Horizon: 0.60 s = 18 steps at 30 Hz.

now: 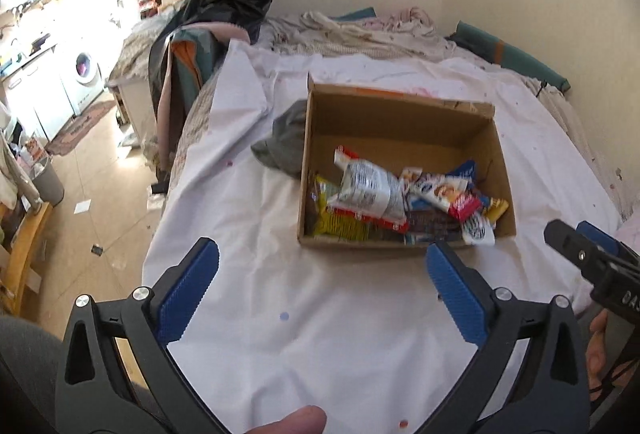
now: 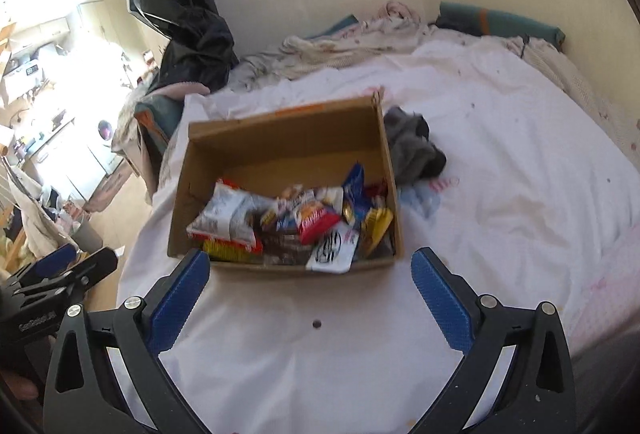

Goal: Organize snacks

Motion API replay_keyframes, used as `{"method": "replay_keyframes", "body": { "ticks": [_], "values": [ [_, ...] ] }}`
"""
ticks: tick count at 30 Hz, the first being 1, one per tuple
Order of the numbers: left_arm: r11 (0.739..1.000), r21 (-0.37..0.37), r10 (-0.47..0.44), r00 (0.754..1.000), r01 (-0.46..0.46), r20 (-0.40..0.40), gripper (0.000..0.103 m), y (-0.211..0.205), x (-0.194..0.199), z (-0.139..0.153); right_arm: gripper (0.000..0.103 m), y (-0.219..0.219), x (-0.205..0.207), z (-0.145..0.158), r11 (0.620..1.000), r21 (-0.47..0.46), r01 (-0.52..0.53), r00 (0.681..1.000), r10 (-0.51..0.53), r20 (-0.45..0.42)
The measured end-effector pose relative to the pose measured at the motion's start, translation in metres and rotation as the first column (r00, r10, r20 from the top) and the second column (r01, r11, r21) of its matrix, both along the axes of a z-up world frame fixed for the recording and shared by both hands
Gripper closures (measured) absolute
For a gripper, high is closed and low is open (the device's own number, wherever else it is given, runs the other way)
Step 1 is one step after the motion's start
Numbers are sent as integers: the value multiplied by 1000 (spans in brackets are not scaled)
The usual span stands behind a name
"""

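Both tools: left tool [image 1: 322,270] and right tool [image 2: 310,270] gape apart, empty.
Snack packets [image 2: 288,222]: heaped ahead; may spill.
Box [image 1: 400,102]: soft bed [image 2: 500,162]; could tip.

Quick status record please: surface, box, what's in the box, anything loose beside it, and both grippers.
surface: white sheet spread over a bed
box: open cardboard box standing on the sheet, ahead of both grippers
contents: snack packets piled at the near end; far end bare
beside box: grey cloth against one side wall
left gripper: jaws wide open, nothing between them
right gripper: jaws wide open, nothing between them
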<state>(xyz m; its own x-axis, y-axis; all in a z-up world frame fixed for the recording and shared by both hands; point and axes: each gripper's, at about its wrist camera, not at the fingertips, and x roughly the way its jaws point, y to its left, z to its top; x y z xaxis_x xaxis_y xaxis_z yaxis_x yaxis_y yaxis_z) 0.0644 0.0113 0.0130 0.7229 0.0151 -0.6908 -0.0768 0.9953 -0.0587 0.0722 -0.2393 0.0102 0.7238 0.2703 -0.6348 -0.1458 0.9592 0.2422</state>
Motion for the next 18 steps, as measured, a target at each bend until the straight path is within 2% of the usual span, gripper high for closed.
{"method": "replay_keyframes", "body": {
  "ticks": [3, 7, 13, 18],
  "values": [
    [1000, -12, 12, 1000, -12, 7, 1, 3, -7, -1, 0, 2, -9, 1, 1000, -18, 7, 1000, -7, 22],
    [1000, 14, 14, 1000, -15, 28, 1, 1, -12, -2, 0, 6, -14, 1, 999, -31, 12, 999, -11, 30],
    [1000, -3, 1, 999, -1, 32, 1, -3, -10, -3, 0, 19, -19, 2, 994, -107, 5, 997, 4, 77],
    [1000, -8, -10, 999, 10, 34, 1, -5, -10, -3, 0, 20, -19, 1, 994, -111, 0, 997, 9, 77]
  ]
}}
